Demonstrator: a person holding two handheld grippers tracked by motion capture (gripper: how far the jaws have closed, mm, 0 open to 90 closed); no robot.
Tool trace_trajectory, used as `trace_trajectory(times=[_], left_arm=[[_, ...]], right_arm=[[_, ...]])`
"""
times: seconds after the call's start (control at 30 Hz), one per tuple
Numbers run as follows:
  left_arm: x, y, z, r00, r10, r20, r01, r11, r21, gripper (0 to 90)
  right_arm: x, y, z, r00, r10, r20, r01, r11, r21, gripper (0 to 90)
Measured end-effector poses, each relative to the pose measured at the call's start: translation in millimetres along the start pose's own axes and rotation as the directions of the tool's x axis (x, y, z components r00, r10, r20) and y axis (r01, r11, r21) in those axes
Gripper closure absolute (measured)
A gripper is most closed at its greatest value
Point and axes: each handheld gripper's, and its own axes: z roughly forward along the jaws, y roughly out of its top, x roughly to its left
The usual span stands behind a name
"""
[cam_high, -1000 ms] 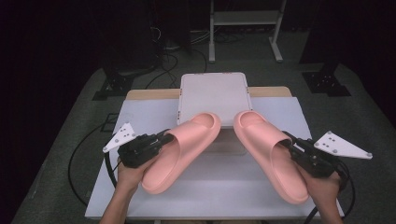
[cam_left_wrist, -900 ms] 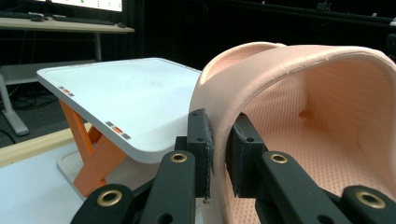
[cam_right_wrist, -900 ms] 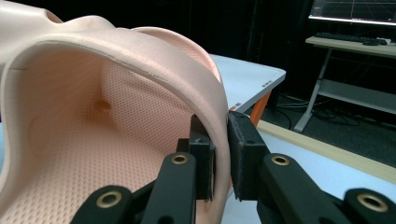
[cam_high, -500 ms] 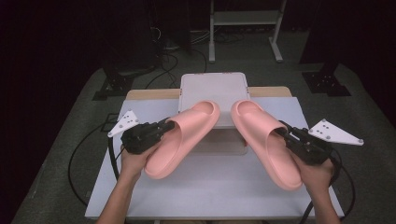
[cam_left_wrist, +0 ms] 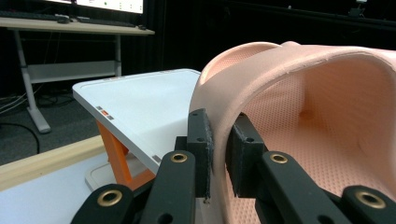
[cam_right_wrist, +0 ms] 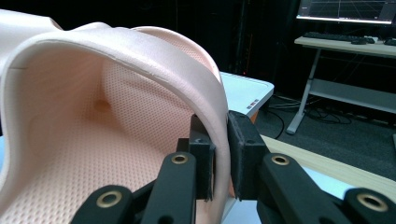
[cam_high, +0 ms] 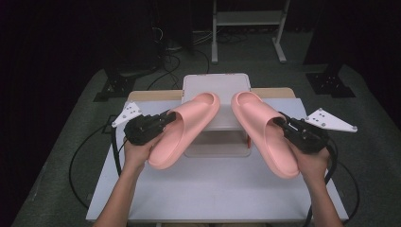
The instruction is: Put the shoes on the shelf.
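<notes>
- Two pink foam slides, dimpled inside: left slide (cam_high: 185, 128) centre-left of the frame, right slide (cam_high: 265, 130) centre-right, toes over the white stand (cam_high: 216, 86).
- Left gripper (cam_high: 163, 123) and right gripper (cam_high: 283, 124) each pinch a strap edge.
- Both slides now sit higher and farther forward than a second ago.

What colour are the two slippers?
Both slippers, left and right, are plain salmon pink, seen best in the high view.

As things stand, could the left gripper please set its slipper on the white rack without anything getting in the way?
Probably yes: the left gripper grips its slipper, whose toe hangs over the white rack; the other slipper stays apart.
</notes>
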Motion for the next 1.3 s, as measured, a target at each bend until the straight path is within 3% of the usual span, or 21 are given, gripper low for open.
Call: trace_trajectory(times=[0.63,1.3], left_arm=[[15.3,12.3,27.1,0.9994,0.004,-0.034,-0.003,0.9994,0.035,80.6],[29.5,18.0,46.7,0.9984,-0.015,-0.054,0.018,0.9986,0.049,80.4]], right_arm=[[-10.1,6.0,29.4,0.9996,0.021,0.018,-0.021,0.999,0.024,79.9],[-14.3,16.7,60.4,0.9993,0.010,0.036,-0.012,0.999,0.052,79.9]])
